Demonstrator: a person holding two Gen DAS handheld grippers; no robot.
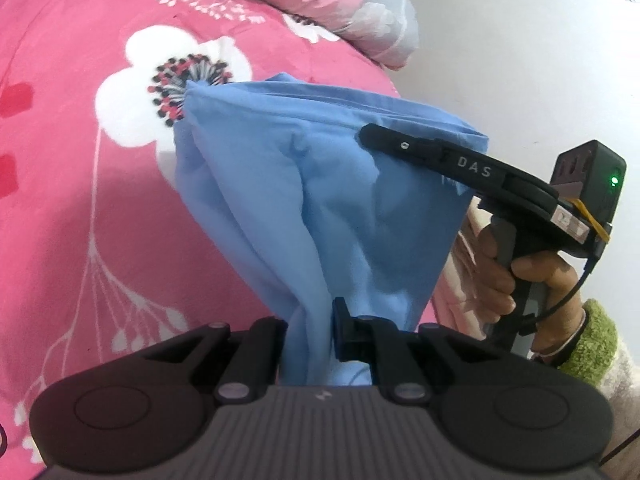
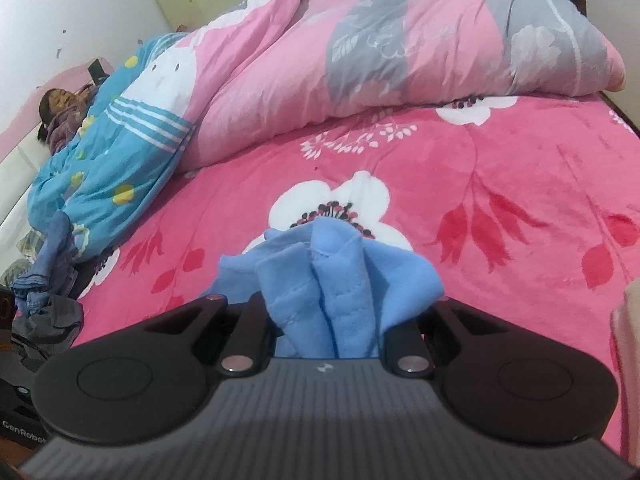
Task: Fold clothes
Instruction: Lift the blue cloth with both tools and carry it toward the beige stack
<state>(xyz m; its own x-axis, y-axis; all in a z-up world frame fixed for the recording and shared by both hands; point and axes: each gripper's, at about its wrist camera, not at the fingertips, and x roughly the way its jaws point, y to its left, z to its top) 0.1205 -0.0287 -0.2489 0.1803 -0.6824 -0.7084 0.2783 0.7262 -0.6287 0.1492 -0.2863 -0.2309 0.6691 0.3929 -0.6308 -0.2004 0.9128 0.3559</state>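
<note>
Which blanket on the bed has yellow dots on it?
The blue blanket at the left side of the bed has yellow dots and white stripes. The big pink and grey blanket beside it has leaves and flowers instead.

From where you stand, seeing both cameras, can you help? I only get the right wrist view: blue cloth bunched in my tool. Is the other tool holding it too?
Observer: Yes. The left tool is shut on the same blue cloth.
Operator: Is the cloth lying flat?
Observer: No. In the left view it hangs in folds between the two tools, above the pink blanket.
Operator: Can you see who holds my tool?
Observer: Only a hand on the right tool's handle, with a green fuzzy cuff.
</note>
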